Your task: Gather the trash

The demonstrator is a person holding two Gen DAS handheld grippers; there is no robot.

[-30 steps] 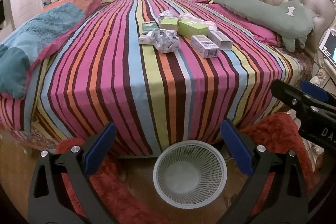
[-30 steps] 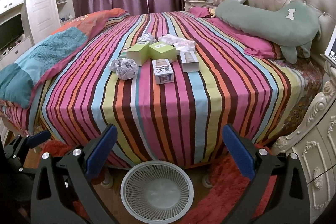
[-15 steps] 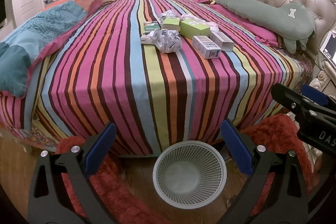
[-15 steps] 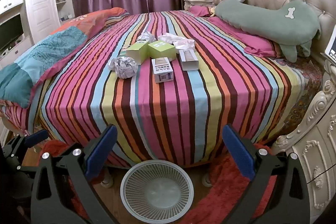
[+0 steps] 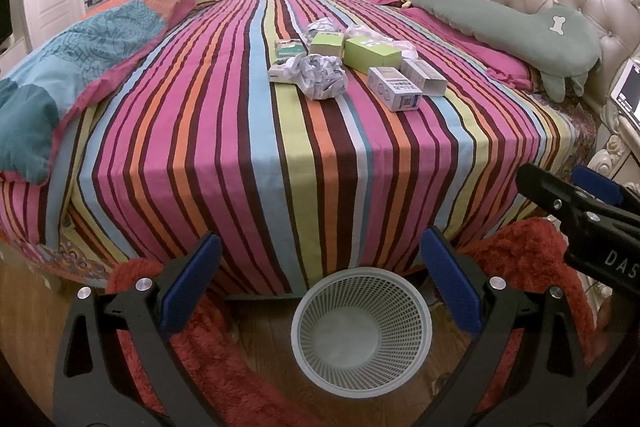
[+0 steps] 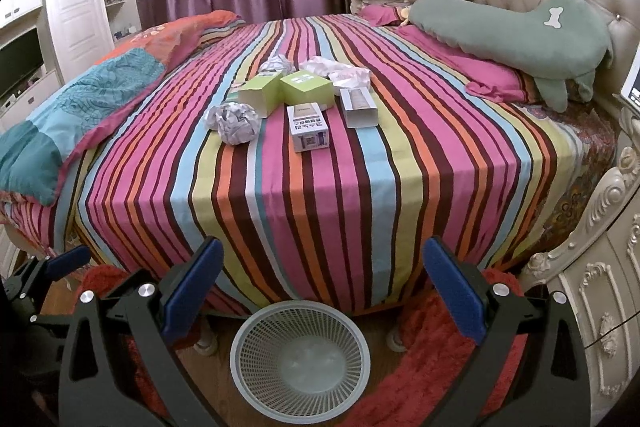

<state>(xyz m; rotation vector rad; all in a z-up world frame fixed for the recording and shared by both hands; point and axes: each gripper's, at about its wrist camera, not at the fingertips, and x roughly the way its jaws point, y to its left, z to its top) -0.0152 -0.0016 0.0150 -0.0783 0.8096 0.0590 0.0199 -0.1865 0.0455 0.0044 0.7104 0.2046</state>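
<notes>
1. Left gripper (image 5: 320, 279) hung low at the bed's foot, jaws spread wide, nothing between them; likely held back this far to keep both trash and bin in frame.
2. Crumpled paper ball (image 5: 322, 79) lay at the left of the trash cluster on the striped bedspread (image 5: 224, 131); grey-white, creased, light, probably an easy squeeze.
3. Green boxes (image 5: 370, 53) sat just behind it, side by side; a flat packet (image 5: 289, 50) to their left, label too small to read.
4. White carton (image 6: 308, 127) with printed end lay nearest the bed's edge; an open-ended white box (image 6: 359, 107) just beside it on the right; crinkled wrappers (image 6: 334, 69) behind.
5. White mesh basket (image 6: 300, 359) stood on the floor below the bed's foot, seemingly empty; placed there so items drop straight in.
6. Right gripper (image 6: 320, 283) also gaped wide, holding nothing, above the basket.
</notes>
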